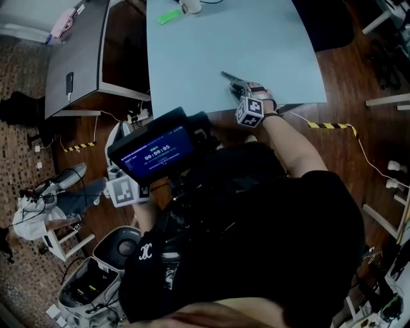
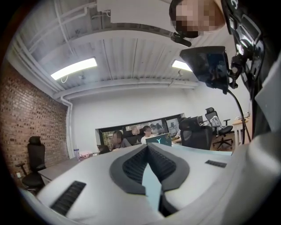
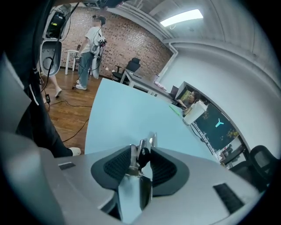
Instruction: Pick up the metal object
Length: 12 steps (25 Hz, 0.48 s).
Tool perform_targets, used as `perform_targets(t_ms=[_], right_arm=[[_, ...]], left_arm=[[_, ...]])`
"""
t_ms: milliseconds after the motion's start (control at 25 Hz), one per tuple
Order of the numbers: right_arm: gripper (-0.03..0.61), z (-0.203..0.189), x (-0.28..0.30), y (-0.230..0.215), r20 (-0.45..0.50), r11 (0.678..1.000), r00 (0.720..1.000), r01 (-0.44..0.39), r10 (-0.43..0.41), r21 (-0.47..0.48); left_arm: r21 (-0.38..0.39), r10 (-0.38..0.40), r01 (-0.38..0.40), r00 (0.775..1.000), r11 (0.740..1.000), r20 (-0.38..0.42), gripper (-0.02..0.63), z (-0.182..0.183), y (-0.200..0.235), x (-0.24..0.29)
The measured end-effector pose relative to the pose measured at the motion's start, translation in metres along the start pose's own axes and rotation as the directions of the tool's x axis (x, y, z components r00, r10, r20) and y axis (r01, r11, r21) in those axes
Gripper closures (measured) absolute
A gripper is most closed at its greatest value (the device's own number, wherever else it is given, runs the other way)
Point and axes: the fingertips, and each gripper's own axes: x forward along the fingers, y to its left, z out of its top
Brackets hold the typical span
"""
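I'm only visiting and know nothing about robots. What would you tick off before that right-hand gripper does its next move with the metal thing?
1. Right gripper closed on the slim shiny metal object: ok, jaws clamp it on both sides.
2. Object clear of the light blue table: cannot tell.
3. Table near the grip free of other things: ok; the small green item and white container sit at the far end.
4. Left gripper out of the way: ok, shut on nothing, held beside the table.
5. Object held at its middle: cannot tell; one end sticks out past the jaws.
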Motion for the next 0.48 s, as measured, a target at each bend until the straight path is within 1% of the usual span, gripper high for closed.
perform_targets(t_ms=[80, 160, 240, 320, 480], right_arm=[[0.480, 0.002, 0.000, -0.001, 0.000, 1.000, 1.000, 0.002, -0.002, 0.006], [0.526, 0.006, -0.003, -0.004, 0.008, 1.000, 1.000, 0.009, -0.009, 0.017], [0.542, 0.011, -0.009, -0.009, 0.025, 0.999, 0.999, 0.023, -0.024, 0.040], [0.576, 0.014, -0.014, -0.017, 0.047, 0.997, 0.998, 0.036, -0.039, 0.070], [0.586, 0.013, -0.024, -0.031, 0.075, 0.990, 0.995, 0.049, -0.059, 0.132]], left_arm=[[0.014, -0.021, 0.020, 1.000, 1.000, 0.018, 0.617, 0.002, -0.004, 0.006], [0.031, -0.035, 0.034, 0.999, 0.999, 0.036, 0.617, 0.006, -0.007, 0.011], [0.048, -0.042, 0.040, 0.998, 0.998, 0.049, 0.617, 0.010, -0.010, 0.014], [0.066, -0.047, 0.043, 0.997, 0.997, 0.061, 0.617, 0.015, -0.012, 0.017], [0.100, -0.054, 0.046, 0.995, 0.994, 0.083, 0.617, 0.024, -0.017, 0.022]])
